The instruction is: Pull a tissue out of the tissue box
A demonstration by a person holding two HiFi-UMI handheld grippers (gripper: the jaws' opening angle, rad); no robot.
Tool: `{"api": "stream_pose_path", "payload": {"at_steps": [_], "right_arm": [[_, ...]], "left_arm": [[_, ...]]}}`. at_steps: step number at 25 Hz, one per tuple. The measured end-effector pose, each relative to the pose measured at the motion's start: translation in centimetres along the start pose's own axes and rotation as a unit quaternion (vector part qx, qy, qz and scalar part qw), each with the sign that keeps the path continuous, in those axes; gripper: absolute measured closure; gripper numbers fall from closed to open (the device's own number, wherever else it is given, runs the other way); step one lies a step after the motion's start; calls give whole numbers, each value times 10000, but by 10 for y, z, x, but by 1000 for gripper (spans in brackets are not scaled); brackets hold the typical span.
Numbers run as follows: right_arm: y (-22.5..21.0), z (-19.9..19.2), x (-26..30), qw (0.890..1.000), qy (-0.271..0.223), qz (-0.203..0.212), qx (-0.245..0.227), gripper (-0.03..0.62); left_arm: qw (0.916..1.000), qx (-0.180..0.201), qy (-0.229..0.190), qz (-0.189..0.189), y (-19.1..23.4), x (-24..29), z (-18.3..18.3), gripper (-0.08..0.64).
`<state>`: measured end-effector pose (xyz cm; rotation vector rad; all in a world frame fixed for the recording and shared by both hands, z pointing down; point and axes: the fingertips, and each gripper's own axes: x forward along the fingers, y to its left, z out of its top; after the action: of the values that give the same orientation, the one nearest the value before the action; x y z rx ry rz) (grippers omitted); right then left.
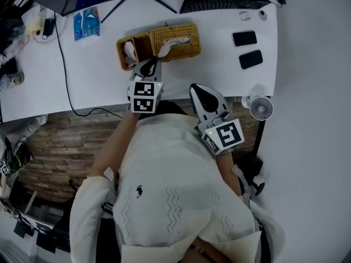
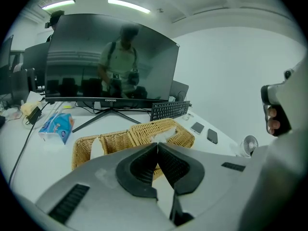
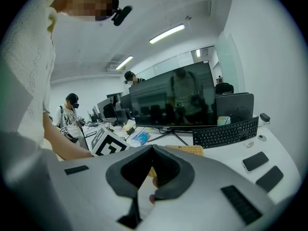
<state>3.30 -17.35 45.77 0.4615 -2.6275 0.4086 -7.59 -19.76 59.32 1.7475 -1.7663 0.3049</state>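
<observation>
A woven wicker tissue box (image 1: 178, 41) lies on the white desk (image 1: 219, 64), joined to an open wicker compartment (image 1: 131, 51) on its left. A white tissue (image 1: 164, 48) rises from the box's top slot and stretches toward me. My left gripper (image 1: 153, 61) is at its near end, shut on the tissue. In the left gripper view the jaws (image 2: 157, 144) meet at their tips, with the tissue (image 2: 162, 137) and the box (image 2: 166, 129) just beyond. My right gripper (image 1: 196, 87) hangs by the desk's front edge, shut and empty (image 3: 152, 147).
A keyboard (image 1: 225, 4) and a monitor stand sit at the back. Two phones (image 1: 244, 38) (image 1: 250, 59) lie to the right, and a small fan (image 1: 261, 108) is at the front right corner. A blue tissue packet (image 1: 86, 23) and a black cable (image 1: 63, 59) are on the left.
</observation>
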Motion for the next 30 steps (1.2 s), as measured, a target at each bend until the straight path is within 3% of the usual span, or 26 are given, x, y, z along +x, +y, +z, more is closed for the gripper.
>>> {"api": "stream_pose_path", "payload": {"at_steps": [30], "right_arm": [[13,-8,-23,9998,-122,33,-165,591]], "left_arm": [[9993,-30,-191,304,-4,-30,-12,546]]}}
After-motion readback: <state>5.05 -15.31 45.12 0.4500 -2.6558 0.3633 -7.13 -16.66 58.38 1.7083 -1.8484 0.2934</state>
